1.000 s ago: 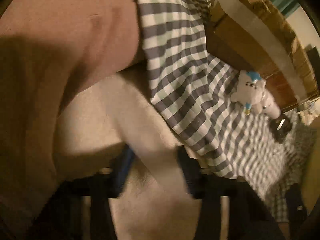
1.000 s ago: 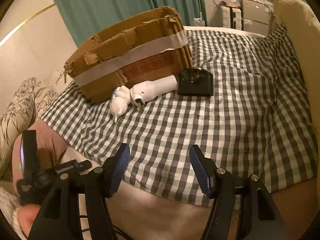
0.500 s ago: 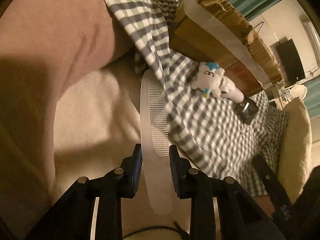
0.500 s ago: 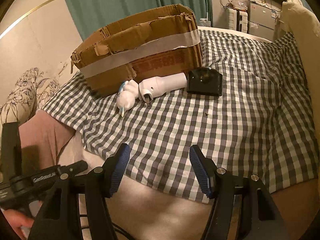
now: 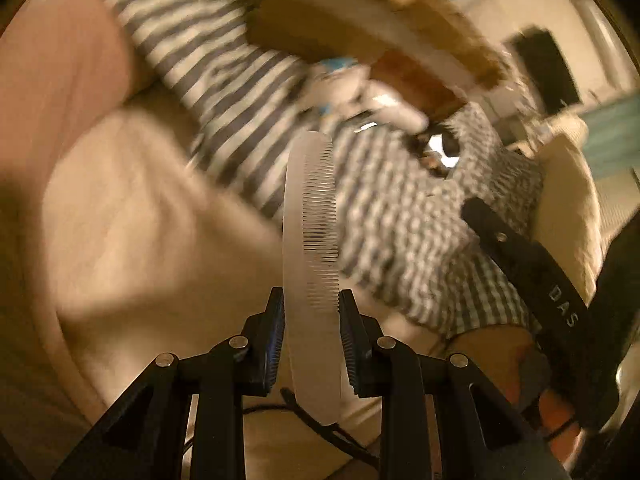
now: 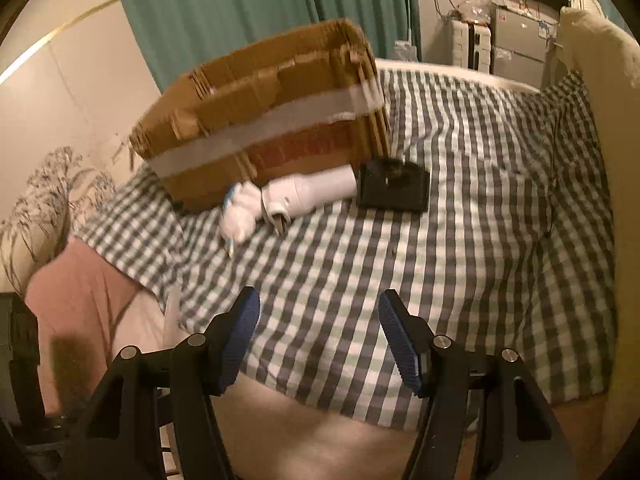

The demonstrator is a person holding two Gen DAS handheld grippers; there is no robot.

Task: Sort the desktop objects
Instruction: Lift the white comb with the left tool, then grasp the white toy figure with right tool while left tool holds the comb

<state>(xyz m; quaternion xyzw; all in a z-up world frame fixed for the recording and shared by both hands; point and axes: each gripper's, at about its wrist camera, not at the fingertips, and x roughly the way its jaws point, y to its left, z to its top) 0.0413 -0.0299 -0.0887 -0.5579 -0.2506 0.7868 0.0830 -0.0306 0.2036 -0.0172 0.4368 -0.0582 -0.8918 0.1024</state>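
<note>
- Comb (image 5: 310, 216) sits clamped in the left claw (image 5: 311, 320), its long axis running straight ahead of the fingers, up the middle of the left wrist view, teeth facing the right of the frame.
- From that claw, the cardboard box (image 5: 360, 28) lies ahead and upward, at the top centre of the same view, so I judge the coming move to be a carry forward over the checked cloth (image 5: 400, 216) toward it.
- The left claw is plainly the nearer hand for this, since it already has the comb; the right claw (image 6: 318, 336) hangs with its jaws apart and nothing between them, low in its own view, over the near edge of the cloth on the bed.
- The comb looks pale, translucent and thin, gently curved along its spine, with fine teeth along one side; its handle end pokes back below the pads.
- In the right wrist view, a small white plush toy (image 6: 240, 214), a white tube-shaped gadget (image 6: 310, 194) and a black case (image 6: 392, 192) lie side by side against the box's front wall, at frame centre.
</note>
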